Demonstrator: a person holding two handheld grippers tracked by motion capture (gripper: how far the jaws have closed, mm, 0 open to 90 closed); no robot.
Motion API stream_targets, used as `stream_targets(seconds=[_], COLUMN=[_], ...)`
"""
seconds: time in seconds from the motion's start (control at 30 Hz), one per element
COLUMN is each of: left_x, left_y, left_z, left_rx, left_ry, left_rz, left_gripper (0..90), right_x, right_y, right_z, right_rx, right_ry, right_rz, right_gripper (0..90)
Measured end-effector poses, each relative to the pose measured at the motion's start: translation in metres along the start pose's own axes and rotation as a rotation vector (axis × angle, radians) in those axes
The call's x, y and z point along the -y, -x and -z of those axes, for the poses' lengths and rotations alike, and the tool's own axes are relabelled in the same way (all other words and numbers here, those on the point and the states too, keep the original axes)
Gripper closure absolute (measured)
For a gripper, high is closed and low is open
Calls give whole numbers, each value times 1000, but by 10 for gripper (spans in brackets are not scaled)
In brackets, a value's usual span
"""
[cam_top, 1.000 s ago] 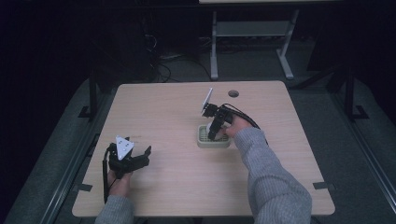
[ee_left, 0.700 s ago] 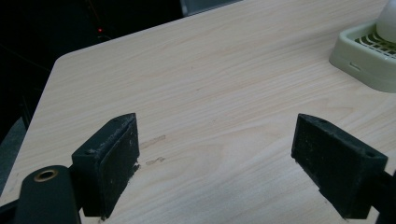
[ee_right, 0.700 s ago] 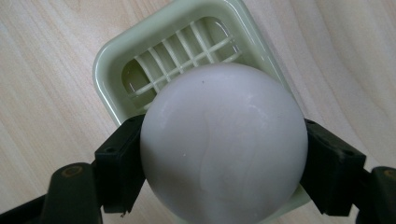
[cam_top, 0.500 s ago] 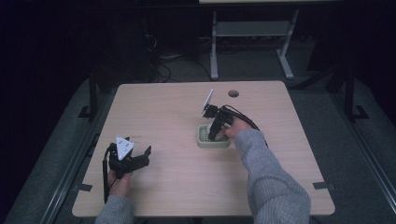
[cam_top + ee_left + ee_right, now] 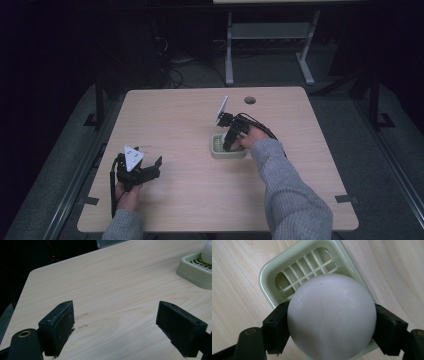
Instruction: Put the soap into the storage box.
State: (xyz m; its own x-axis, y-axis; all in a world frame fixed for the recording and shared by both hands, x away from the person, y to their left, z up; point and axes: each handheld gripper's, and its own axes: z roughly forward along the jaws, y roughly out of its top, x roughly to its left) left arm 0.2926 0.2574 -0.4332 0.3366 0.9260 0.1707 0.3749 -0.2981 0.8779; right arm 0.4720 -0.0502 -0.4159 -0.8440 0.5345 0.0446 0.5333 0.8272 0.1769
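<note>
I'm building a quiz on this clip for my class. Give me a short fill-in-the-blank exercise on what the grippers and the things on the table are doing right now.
1. The right gripper is shut on a white ____.
2. That thing is held over a pale green ____ with a slatted floor.
3. The left gripper has its jaws ____, with nothing between them.
4. Everything rests on a light ____ table.

Missing words: ball; tray; open; wooden

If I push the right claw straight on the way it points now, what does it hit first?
The right claw, clamped on the white ball, points down into the pale green slotted tray. The tray's grid floor would likely meet the ball first; how far above it the ball sits is unclear.
</note>
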Motion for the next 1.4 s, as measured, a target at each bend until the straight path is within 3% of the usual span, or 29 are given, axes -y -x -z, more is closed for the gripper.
stream_targets(seconds=[0.6,1.4], left_x=[0,0], left_y=[1,2], left_z=[0,1], left_rx=[1,-1], left_ry=[1,1], left_rz=[-7,-8], left_gripper=[148,148], right_x=[10,45], right_y=[0,0], right_z=[22,48], right_rx=[-7,-8], right_ry=[54,126], right_rz=[-23,-54], right_gripper=[230,221])
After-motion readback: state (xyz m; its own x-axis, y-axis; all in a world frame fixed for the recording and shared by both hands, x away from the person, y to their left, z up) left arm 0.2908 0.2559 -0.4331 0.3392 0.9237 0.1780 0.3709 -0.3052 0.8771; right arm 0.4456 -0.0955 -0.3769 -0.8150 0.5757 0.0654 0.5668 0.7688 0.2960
